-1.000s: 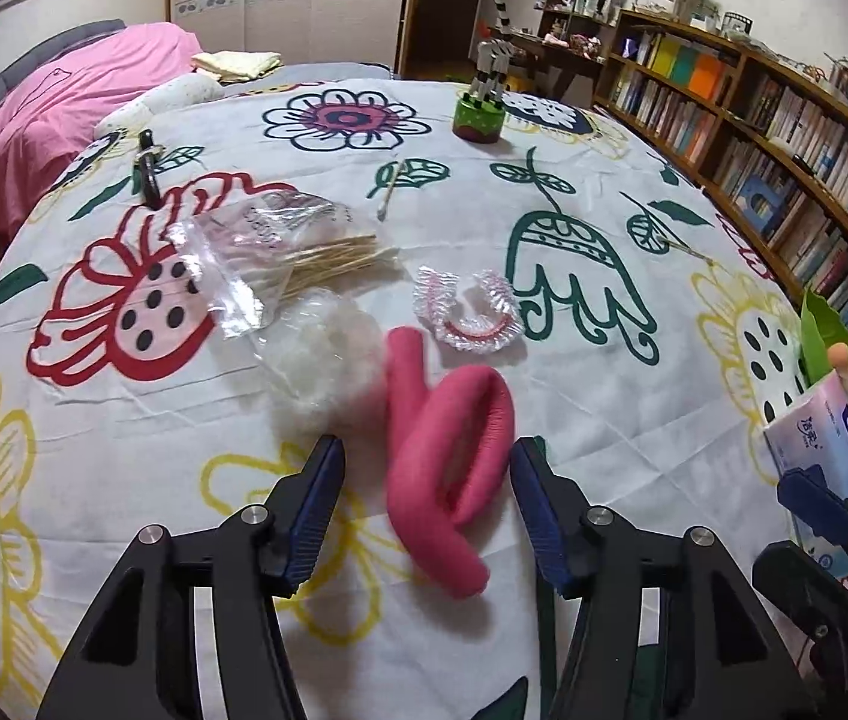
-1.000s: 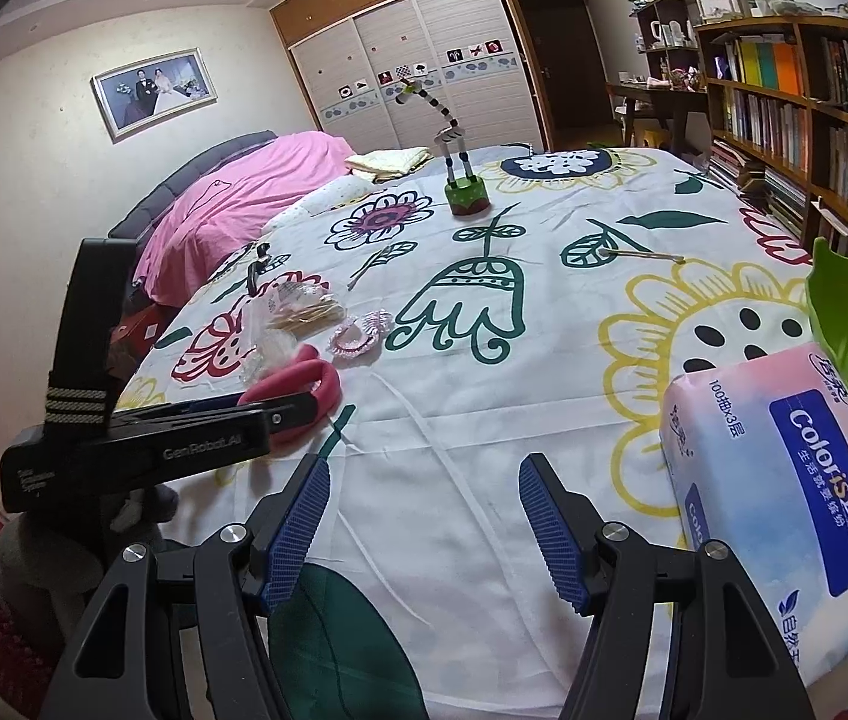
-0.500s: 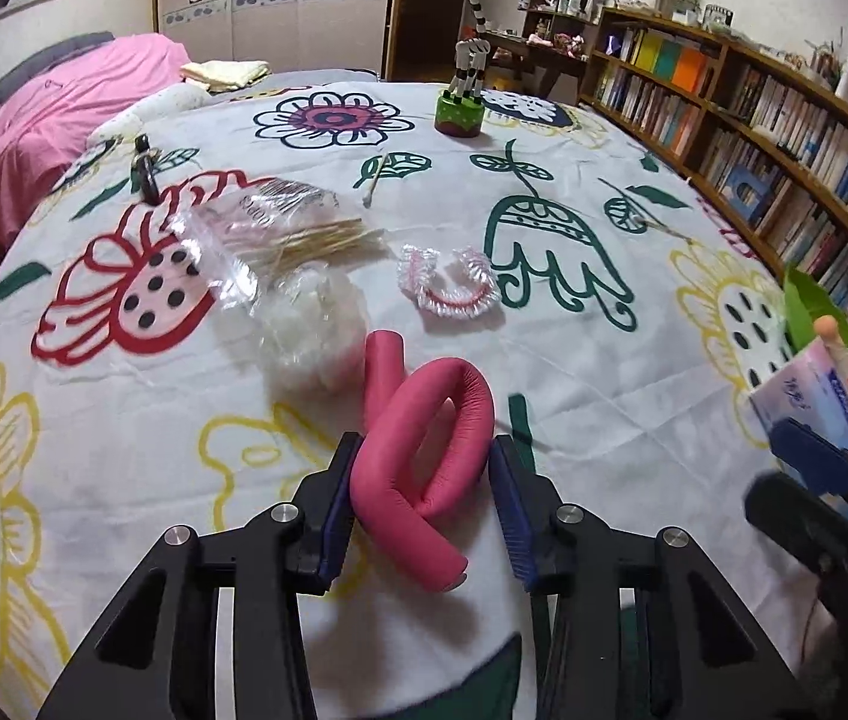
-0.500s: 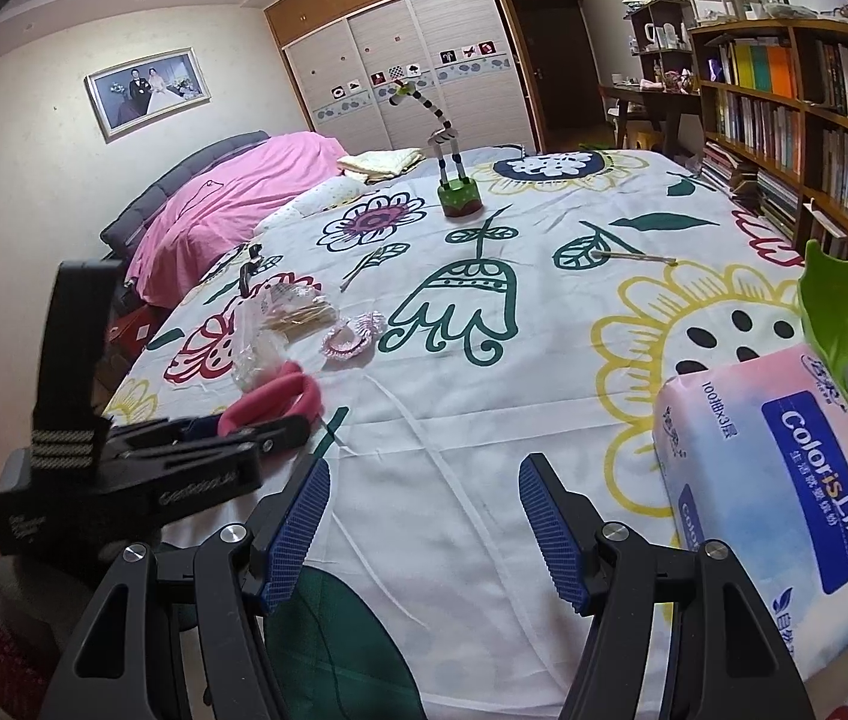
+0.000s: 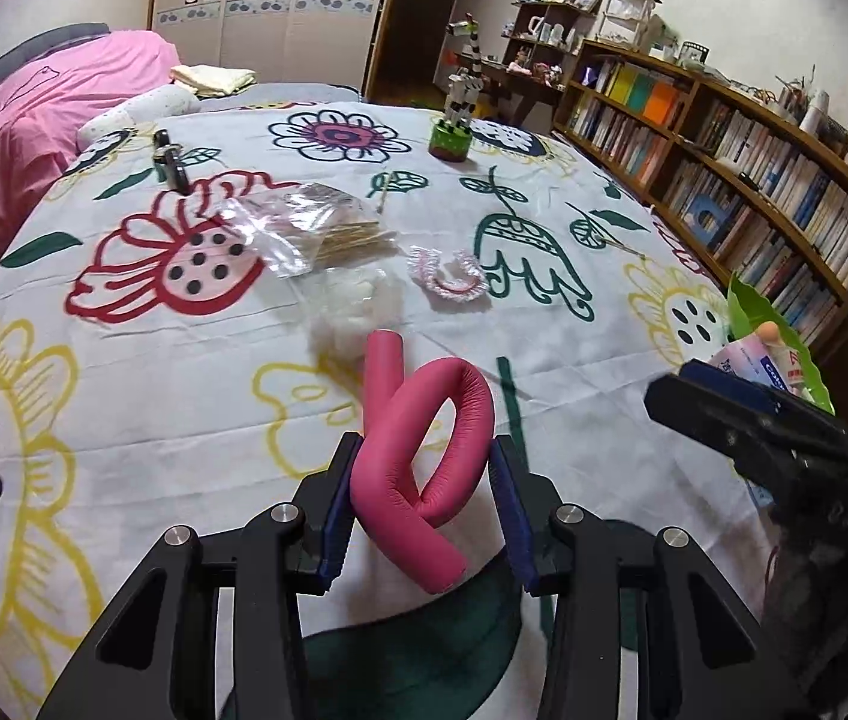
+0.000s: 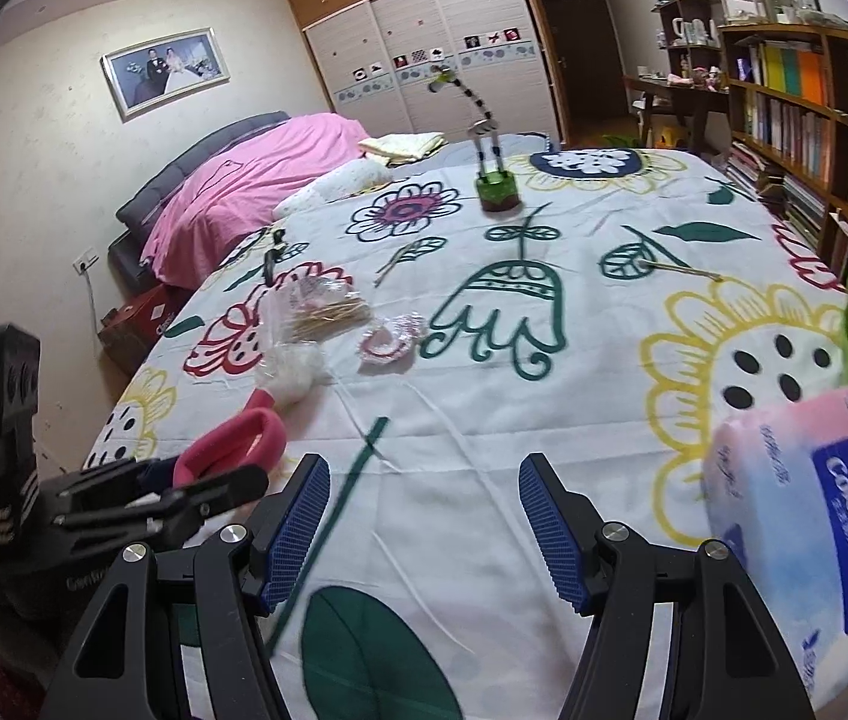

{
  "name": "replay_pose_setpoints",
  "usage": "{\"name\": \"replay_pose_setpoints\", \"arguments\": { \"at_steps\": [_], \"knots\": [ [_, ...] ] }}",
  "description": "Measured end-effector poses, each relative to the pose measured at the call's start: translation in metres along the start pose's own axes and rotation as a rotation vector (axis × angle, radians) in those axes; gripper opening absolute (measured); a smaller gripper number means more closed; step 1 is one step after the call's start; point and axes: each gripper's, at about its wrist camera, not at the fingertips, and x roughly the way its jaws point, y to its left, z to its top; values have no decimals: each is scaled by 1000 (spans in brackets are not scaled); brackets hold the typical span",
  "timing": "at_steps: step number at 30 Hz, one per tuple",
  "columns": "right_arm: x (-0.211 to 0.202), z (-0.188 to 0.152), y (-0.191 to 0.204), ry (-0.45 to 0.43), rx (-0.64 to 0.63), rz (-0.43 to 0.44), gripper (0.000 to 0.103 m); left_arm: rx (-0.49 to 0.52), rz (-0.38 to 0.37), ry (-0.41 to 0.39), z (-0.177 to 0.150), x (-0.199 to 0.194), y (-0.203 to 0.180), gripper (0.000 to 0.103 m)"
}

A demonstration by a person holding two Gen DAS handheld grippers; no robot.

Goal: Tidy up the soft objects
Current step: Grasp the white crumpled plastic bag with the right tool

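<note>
Left gripper (image 5: 421,510) clamps the pink foam roller (image 5: 424,450); right gripper (image 6: 424,531) gapes empty. Ahead, cotton bag (image 5: 355,306) and lace scrunchie (image 5: 451,276) apparently await sorting.

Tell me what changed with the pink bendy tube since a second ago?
The left gripper closed in around the pink foam tube and now pinches its loop between both pads. The right gripper stayed open and empty, and the tissue pack, cotton bag and frilly band stayed put.
</note>
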Motion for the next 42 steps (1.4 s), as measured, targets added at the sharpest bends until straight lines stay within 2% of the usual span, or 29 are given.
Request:
{"name": "replay_pose_setpoints", "arguments": {
  "at_steps": [3,8,16,19,31,34,36,42],
  "knots": [
    [6,5,8,13,-9,16,69,-22,31,-33,0,-9,9,44],
    [21,14,25,49,-33,43,69,-81,163,-103,1,-19,29,44],
    [52,28,54,106,-77,88,69,-171,307,-143,0,-24,57,44],
    [65,33,65,117,-105,92,69,-193,339,-143,-1,-22,64,44],
    [110,47,87,151,-160,92,69,-263,349,-120,-2,-16,84,44],
    [117,46,90,162,-173,98,62,-268,347,-117,-3,-16,85,44],
    [121,44,93,171,-187,95,51,-265,346,-116,-3,-15,85,44],
    [123,43,93,176,-194,94,37,-262,337,-112,-3,-14,84,44]
  ]
}}
